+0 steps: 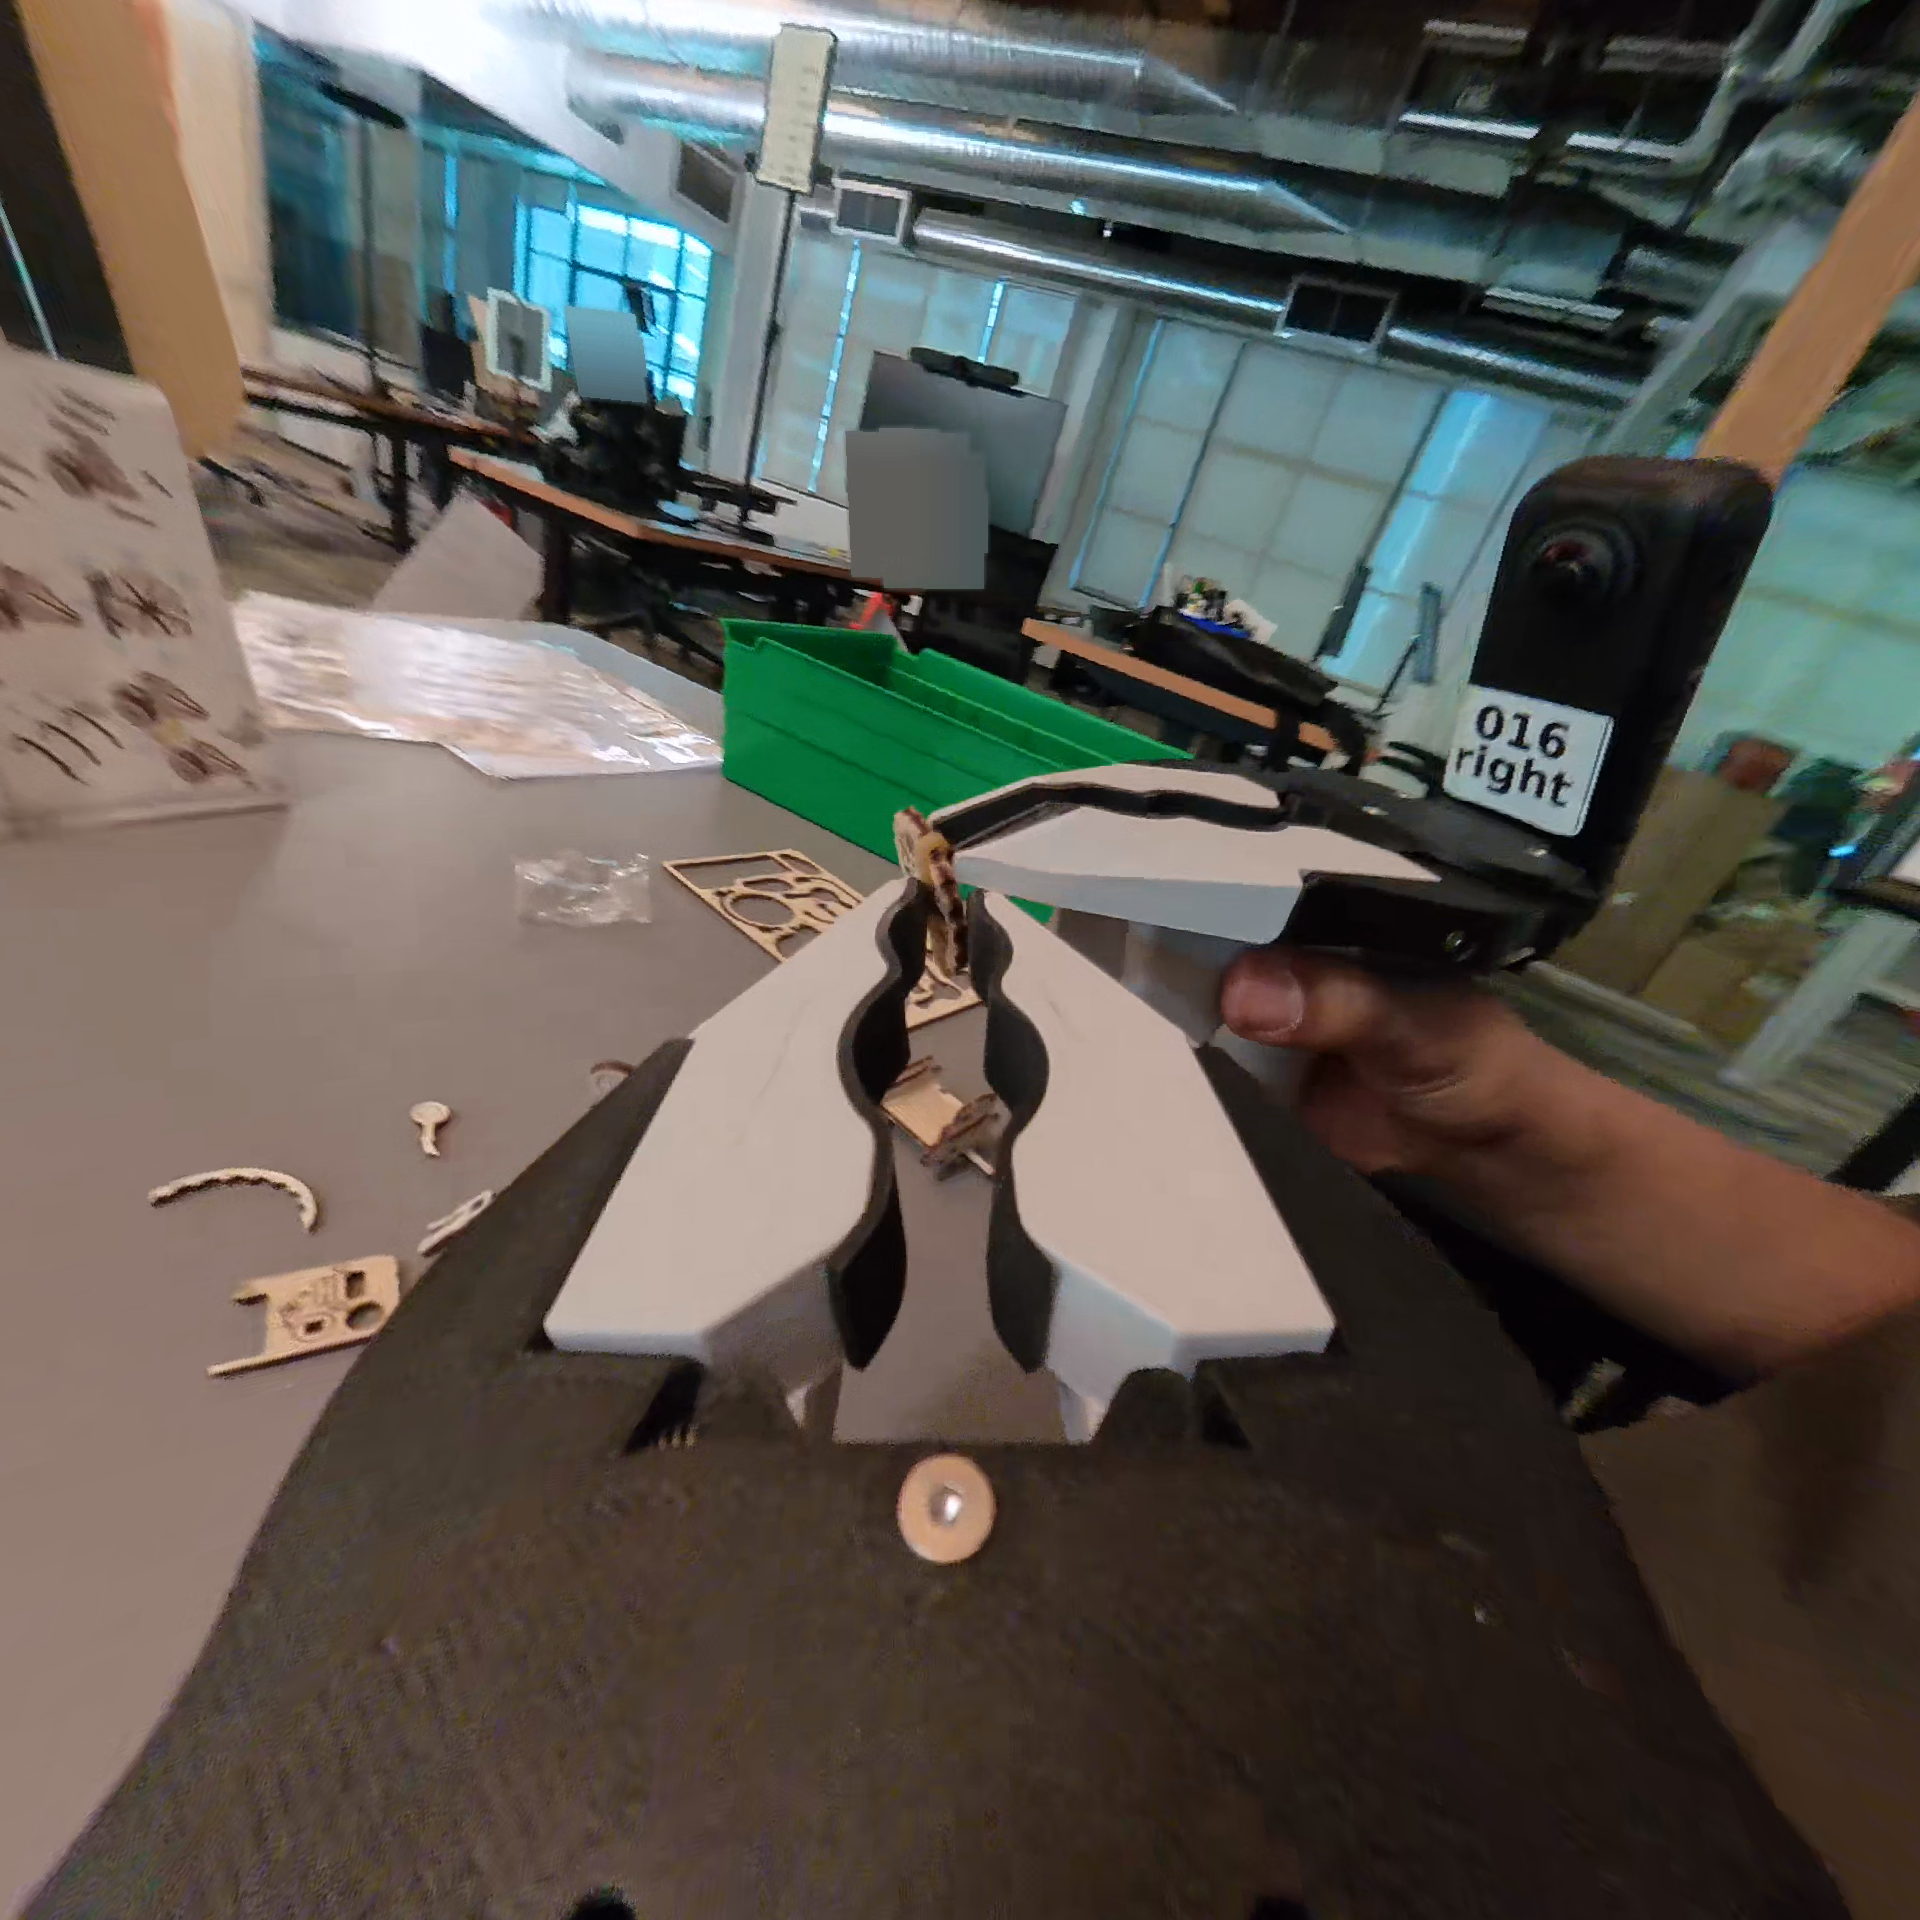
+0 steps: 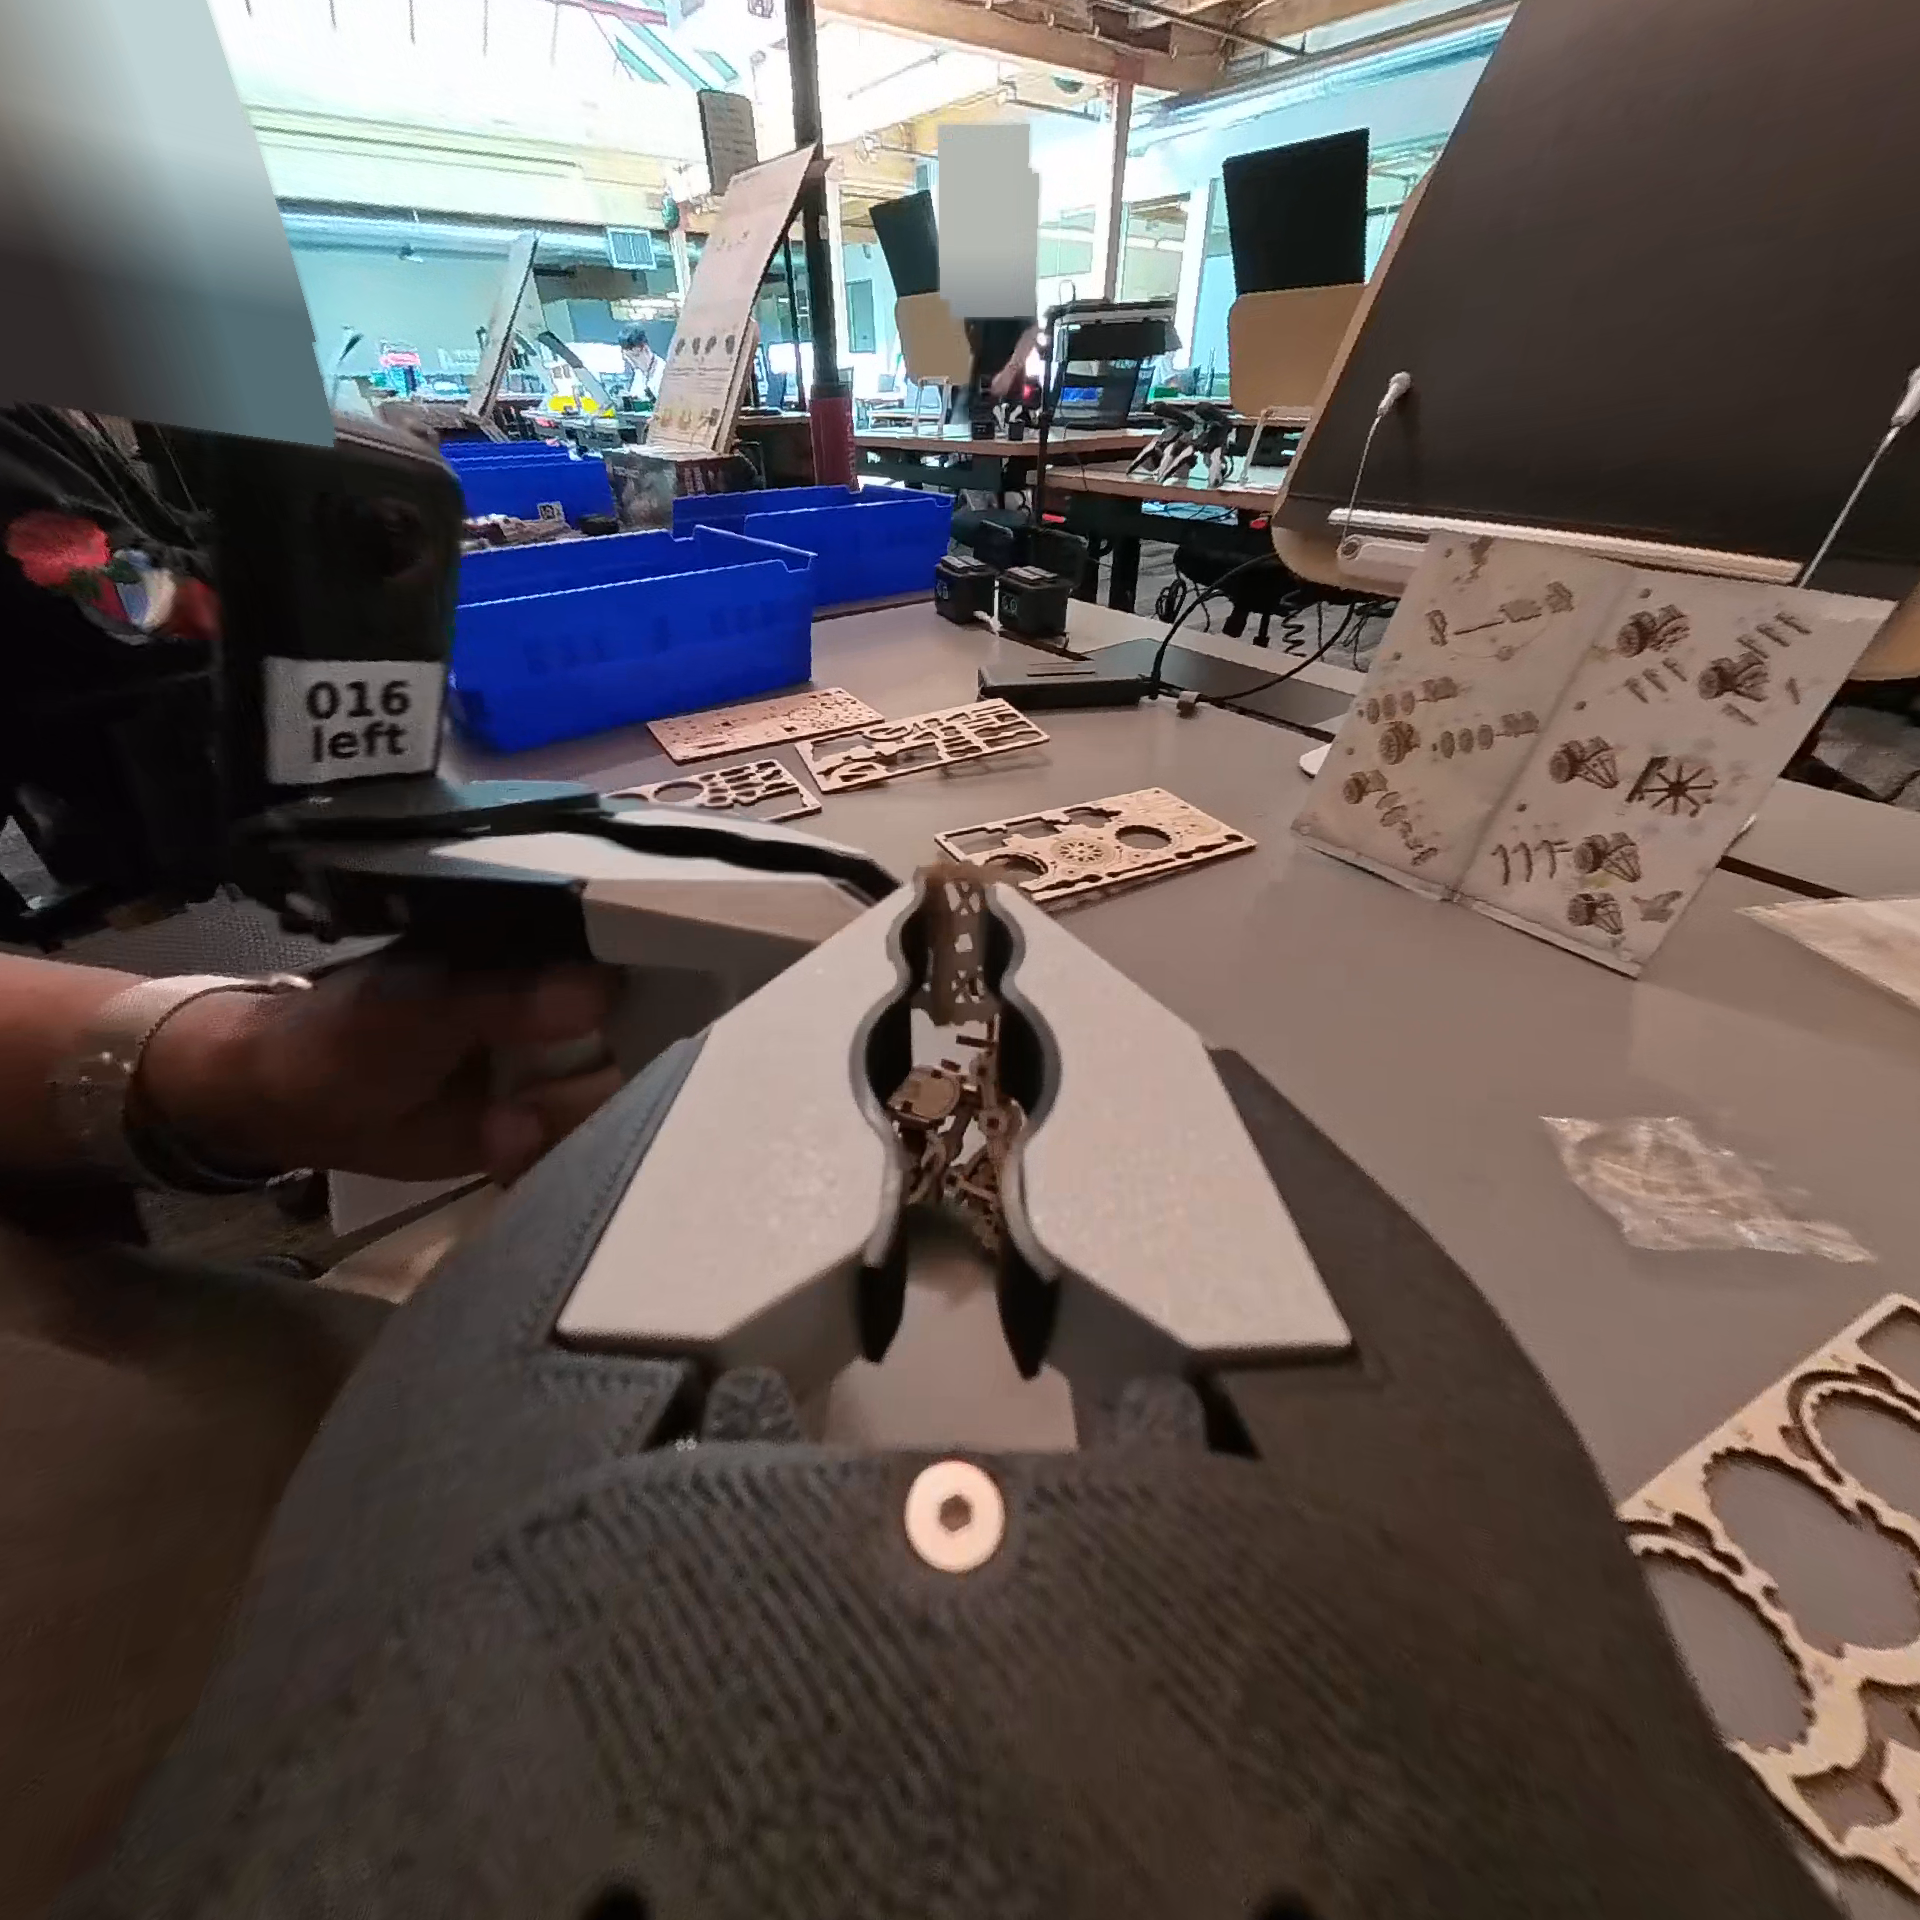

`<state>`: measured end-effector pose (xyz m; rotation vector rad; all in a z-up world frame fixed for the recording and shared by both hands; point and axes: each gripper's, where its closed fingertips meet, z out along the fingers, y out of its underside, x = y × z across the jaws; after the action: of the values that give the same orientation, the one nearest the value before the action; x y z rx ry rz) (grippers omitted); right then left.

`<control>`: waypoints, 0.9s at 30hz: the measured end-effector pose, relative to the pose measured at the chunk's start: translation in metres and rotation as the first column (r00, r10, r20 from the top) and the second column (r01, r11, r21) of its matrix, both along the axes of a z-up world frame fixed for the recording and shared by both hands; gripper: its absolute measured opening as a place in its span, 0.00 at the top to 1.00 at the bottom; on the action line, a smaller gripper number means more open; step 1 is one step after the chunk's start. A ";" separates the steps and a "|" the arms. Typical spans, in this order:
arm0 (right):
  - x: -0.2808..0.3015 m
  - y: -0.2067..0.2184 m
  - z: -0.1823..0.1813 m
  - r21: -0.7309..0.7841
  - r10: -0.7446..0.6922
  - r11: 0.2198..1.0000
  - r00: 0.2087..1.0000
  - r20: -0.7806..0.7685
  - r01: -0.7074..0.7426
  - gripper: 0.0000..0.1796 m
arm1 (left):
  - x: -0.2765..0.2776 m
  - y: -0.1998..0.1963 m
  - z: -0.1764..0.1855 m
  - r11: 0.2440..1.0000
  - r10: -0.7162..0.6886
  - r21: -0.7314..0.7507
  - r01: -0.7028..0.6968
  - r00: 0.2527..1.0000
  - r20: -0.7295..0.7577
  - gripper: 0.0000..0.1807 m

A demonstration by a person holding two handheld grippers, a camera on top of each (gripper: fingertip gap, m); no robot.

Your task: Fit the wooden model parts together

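A slim, dark-edged wooden model part (image 1: 943,928) stands upright above the grey table (image 1: 312,987). My left gripper (image 1: 940,914) is shut on its lower section. My right gripper (image 1: 928,844) comes in from the right and is shut on its top end. In the right wrist view the same latticed part (image 2: 956,951) sits between the tips of my right gripper (image 2: 951,896), and my left gripper (image 2: 873,883) reaches in from the left, its tips partly hidden. A small wooden sub-assembly (image 1: 940,1117) lies on the table below; it also shows in the right wrist view (image 2: 951,1138).
Loose cut pieces (image 1: 239,1190) and a wooden panel (image 1: 312,1314) lie left. A green bin (image 1: 883,717), a plastic bag (image 2: 1694,1195), punched wooden sheets (image 2: 1091,847), an instruction sheet (image 2: 1590,748) and blue bins (image 2: 623,634) surround the work area. Less than 4 cm separates the two grippers' tips. The wooden panel (image 1: 312,1314) sits 15 centimeters or so from the ends of my left fingers.
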<state>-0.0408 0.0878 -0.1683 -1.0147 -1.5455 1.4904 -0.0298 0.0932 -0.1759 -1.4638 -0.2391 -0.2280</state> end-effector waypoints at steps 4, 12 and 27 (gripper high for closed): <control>-0.003 0.002 -0.011 0.100 -0.019 0.995 1.000 0.023 0.017 0.95 | -0.007 0.002 -0.012 0.998 -0.034 -0.055 0.037 0.998 0.061 0.99; -0.004 0.003 -0.014 0.373 -0.111 0.920 0.993 -0.048 0.121 0.99 | -0.008 0.005 -0.015 0.988 0.089 -0.112 -0.104 0.987 -0.137 0.99; -0.006 0.019 -0.006 0.399 -0.222 0.886 0.971 -0.086 0.238 0.90 | -0.007 0.004 -0.012 0.993 0.090 -0.081 -0.089 0.996 0.012 0.99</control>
<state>-0.0466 0.1066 -0.1745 -0.8790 -1.5616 0.9635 -0.0363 0.0972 -0.1881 -1.5272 -0.3295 -0.1588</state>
